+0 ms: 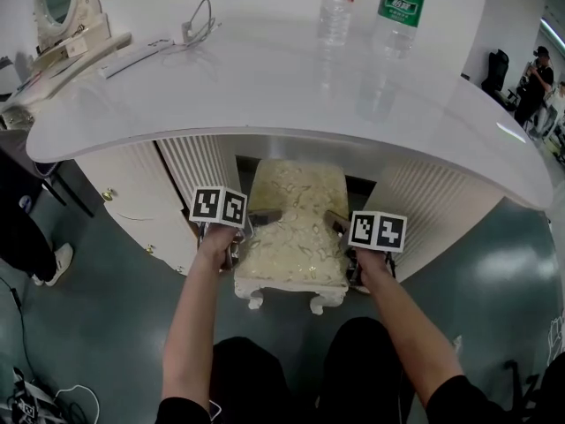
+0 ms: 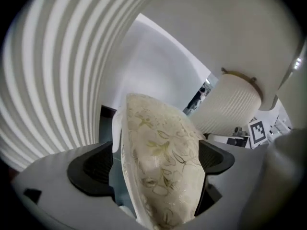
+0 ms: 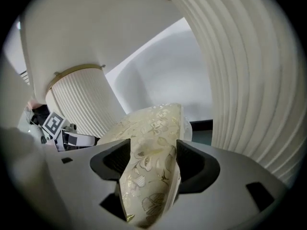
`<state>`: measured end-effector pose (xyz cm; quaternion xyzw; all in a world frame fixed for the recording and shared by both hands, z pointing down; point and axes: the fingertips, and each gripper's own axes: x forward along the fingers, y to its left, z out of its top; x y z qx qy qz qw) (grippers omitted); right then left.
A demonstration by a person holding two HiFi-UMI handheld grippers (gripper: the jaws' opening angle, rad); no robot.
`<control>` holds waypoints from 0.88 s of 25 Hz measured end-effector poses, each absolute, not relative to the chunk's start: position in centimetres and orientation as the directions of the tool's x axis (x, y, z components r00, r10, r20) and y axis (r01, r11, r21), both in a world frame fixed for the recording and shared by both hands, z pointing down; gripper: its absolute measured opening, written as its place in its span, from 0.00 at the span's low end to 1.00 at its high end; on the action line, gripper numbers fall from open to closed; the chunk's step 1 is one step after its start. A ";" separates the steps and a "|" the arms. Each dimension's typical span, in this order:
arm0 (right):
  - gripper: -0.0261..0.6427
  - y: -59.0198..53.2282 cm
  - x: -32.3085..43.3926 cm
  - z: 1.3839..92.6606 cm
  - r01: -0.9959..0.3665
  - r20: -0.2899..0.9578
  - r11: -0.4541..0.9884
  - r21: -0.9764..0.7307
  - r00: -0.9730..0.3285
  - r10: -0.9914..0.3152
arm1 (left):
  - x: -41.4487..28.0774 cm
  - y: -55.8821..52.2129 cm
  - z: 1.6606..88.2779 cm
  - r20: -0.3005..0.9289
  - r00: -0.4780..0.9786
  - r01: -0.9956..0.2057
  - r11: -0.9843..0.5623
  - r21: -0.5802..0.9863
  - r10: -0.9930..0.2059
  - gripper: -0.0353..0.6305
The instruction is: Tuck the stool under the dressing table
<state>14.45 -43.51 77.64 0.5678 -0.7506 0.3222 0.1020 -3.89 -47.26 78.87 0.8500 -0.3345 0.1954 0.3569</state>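
Cream floral-upholstered stool with white carved legs (image 1: 296, 237) at centre of head view. Back part under white glossy curved dressing-table tabletop (image 1: 265, 95), between ribbed white pedestals (image 1: 190, 162). Front legs out toward 6 o'clock.
Left gripper (image 2: 151, 164) at stool's 9 o'clock edge, fingers (image 2: 91, 166) clamped on seat cushion.
Right gripper (image 3: 153, 164) at 3 o'clock edge, fingers (image 3: 196, 164) likewise pinching cushion.
Two clear plastic bottles (image 1: 336, 7) on tabletop at 12–1 o'clock.

Bright, even light; glare on the dressing table (image 1: 291, 87); fisheye-bent edges throughout.
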 end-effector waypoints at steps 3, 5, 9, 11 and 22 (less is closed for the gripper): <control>0.48 -42.7 13.5 75.4 -0.936 0.445 0.221 -0.273 -0.327 -0.834 | -5.1 -45.9 76.7 0.519 0.670 -0.739 -0.543 0.399 -0.531 0.90; 0.48 -42.4 12.5 73.4 -0.943 0.388 0.276 -0.185 -0.328 -0.861 | -5.7 -44.8 75.1 0.486 0.638 -0.765 -0.560 0.317 -0.597 0.89; 0.47 -41.4 9.4 69.4 -0.921 0.267 0.389 -0.035 -0.384 -0.884 | -6.6 -42.6 71.6 0.374 0.583 -0.810 -0.550 0.203 -0.721 0.66; 0.22 -40.9 8.2 68.2 -0.911 0.218 0.410 0.043 -0.392 -0.894 | -6.7 -41.8 69.8 0.296 0.543 -0.837 -0.534 0.119 -0.786 0.33; 0.05 -38.8 3.3 68.6 -0.827 0.192 0.537 0.166 -0.507 -0.840 | -4.4 -39.3 69.5 0.262 0.459 -0.843 -0.510 -0.173 -0.849 0.06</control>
